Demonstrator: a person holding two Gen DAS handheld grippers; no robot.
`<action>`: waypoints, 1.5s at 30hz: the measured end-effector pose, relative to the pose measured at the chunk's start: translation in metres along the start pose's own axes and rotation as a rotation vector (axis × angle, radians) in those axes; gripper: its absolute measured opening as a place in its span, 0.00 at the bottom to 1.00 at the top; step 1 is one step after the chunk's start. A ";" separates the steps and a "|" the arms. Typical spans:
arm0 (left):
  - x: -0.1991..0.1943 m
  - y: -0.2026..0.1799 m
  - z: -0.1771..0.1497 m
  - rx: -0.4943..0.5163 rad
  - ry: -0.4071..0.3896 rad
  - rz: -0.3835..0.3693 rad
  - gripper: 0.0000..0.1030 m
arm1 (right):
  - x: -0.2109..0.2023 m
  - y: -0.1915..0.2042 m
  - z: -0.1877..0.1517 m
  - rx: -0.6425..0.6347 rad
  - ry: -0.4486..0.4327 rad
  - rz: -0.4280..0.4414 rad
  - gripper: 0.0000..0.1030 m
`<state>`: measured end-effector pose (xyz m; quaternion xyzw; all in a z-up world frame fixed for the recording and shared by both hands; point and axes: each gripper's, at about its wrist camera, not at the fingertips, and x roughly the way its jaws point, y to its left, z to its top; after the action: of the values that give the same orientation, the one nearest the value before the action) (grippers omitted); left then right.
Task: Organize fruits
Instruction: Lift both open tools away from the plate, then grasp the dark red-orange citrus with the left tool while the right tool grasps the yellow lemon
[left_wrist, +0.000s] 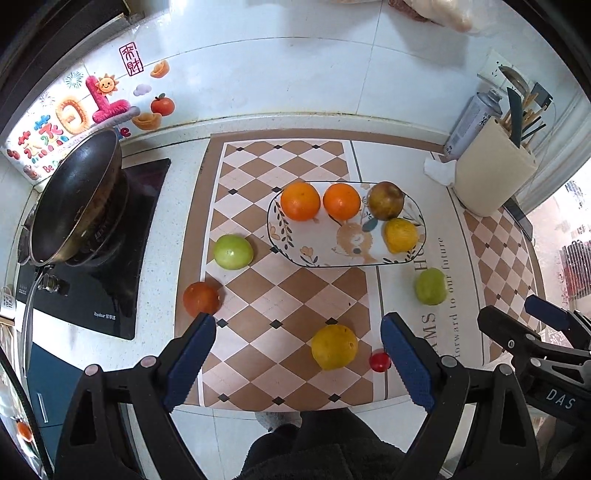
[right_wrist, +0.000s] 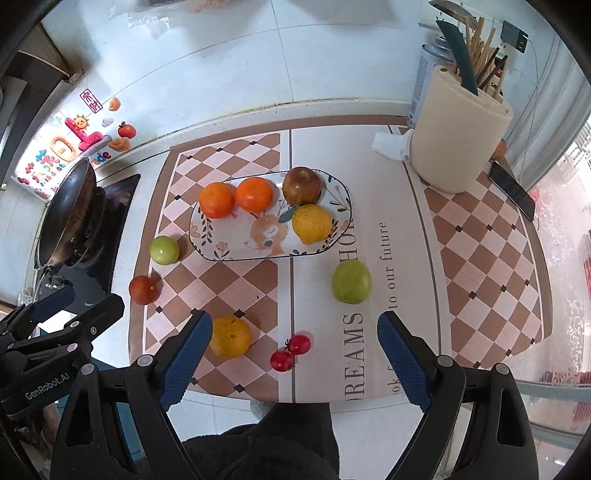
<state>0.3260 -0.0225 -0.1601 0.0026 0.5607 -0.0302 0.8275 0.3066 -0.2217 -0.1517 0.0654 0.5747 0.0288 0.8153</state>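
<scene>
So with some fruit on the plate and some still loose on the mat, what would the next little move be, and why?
Probably lower the left gripper onto the yellow fruit and close on it. Both grippers are open and empty, that fruit lies nearly between the left one's fingers, and the plate behind it, holding four fruits already, shows bare space at its near side.

Wok (left_wrist: 79, 199), utensil holder (right_wrist: 458, 136), phone (right_wrist: 511, 190)
</scene>
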 end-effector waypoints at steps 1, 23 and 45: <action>0.000 0.001 0.000 0.000 -0.002 0.001 0.89 | -0.002 0.000 -0.001 0.004 -0.004 0.005 0.90; 0.094 0.134 0.009 -0.238 0.183 0.248 0.99 | 0.223 0.082 -0.052 -0.093 0.453 0.148 0.79; 0.219 0.153 0.016 -0.286 0.439 0.043 0.53 | 0.237 0.075 -0.014 -0.116 0.453 0.176 0.61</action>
<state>0.4298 0.1194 -0.3616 -0.0957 0.7251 0.0684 0.6785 0.3761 -0.1176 -0.3672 0.0600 0.7322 0.1467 0.6624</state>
